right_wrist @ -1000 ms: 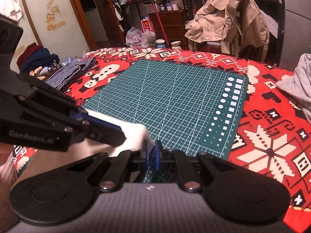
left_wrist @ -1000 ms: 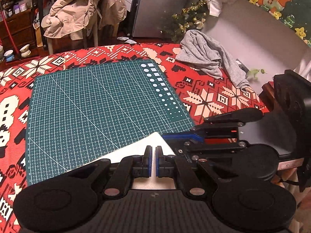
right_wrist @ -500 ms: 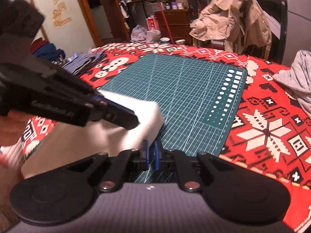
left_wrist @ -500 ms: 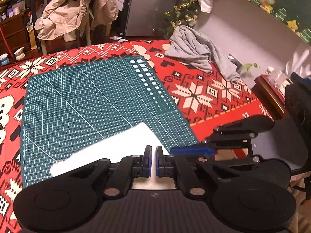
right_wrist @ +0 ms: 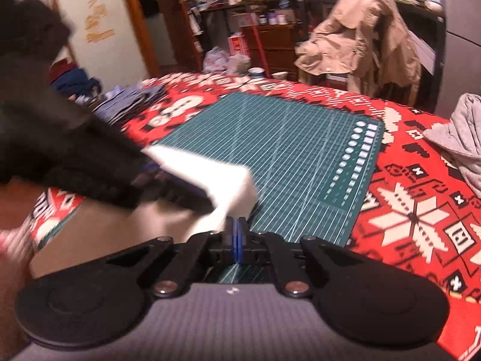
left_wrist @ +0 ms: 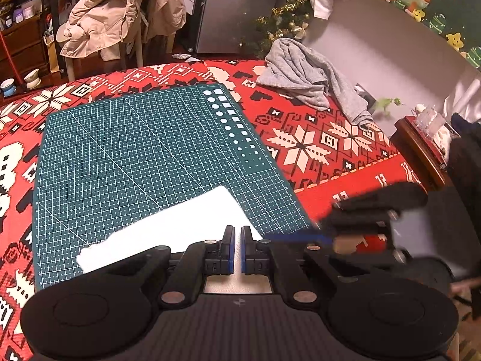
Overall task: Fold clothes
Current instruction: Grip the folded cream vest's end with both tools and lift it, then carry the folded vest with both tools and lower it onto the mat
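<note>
The main risk is the white cloth [left_wrist: 168, 231] slipping free mid-fold. It is lying on the near right part of the green cutting mat [left_wrist: 135, 156], with its near edge being lifted towards the person. The left gripper [left_wrist: 236, 240] is clenching that near edge, with white fabric showing in the thin slit between its jaws. The right gripper [right_wrist: 237, 225] is sitting at the cloth's right corner with its jaws pressed together, having just been closing. Whether any fabric is caught between them is not showing, so that corner may be hanging loose. If only 1 side is gripped, the cloth is likely to sag and twist as it is being carried over, giving a skewed crease. The 2 tools are also working very near each other, and the right view is blurring, so they may be knocking together. A bite this thin may be letting go under a quick pull. The mat is resting on a worktop draped in a red patterned cover [left_wrist: 315, 138] that may be shifting under it. A crumpled grey garment [left_wrist: 303, 75] is waiting at the far right, and a flat blue-grey pile [right_wrist: 126, 102] is lying at the far left. Beyond, a beige jacket [left_wrist: 120, 15] is hanging over a chair in a dim, cluttered room with tinsel [left_wrist: 279, 21] glinting.
</note>
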Available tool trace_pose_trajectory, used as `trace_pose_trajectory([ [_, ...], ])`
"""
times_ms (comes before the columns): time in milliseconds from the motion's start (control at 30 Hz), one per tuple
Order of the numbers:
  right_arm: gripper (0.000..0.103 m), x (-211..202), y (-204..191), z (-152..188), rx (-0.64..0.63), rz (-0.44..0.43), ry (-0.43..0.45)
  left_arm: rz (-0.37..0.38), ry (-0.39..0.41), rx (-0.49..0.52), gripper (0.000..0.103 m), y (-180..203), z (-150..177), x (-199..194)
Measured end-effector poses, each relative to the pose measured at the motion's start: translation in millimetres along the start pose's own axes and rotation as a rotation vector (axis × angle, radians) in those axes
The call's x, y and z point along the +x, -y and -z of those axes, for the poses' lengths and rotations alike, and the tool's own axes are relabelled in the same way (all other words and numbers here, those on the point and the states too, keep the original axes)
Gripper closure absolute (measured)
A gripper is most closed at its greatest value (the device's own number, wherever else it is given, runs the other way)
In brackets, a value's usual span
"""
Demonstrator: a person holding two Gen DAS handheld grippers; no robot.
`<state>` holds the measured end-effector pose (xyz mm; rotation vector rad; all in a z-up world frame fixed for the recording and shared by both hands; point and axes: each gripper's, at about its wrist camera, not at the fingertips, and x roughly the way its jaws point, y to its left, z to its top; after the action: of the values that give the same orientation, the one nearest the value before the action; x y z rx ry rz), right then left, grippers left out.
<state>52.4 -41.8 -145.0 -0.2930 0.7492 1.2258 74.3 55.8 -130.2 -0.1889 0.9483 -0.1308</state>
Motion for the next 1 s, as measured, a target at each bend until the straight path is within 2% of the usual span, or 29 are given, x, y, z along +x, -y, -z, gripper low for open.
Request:
trace_pose_trajectory([
  [133,0.1,-4,-5,4,-0.036,-0.012,-0.007,-0.004,-0.002,-0.001,0.1,1,0,-2],
  [300,0.098,10,12,-8,0.04,-0.002,0.004,-0.003,-0.009,0.002,0.1,5,5,-4],
  [600,0.099,-21,-19,20,-0.067,-0.056,-0.031,0.022,-0.042,0.003,0.1,14,27,-18],
  [800,0.097,-25,-6,15,-0.02,0.002,0.0,-0.004,-0.021,-0.016,0.1,14,26,-21],
  [933,0.094,-3,15,-6,0.048,0.049,0.037,-0.036,0.025,-0.041,0.1,9,9,-11],
  [1000,0.094,3,16,-8,0.05,0.039,0.026,-0.029,0.018,-0.059,0.1,7,2,-5],
])
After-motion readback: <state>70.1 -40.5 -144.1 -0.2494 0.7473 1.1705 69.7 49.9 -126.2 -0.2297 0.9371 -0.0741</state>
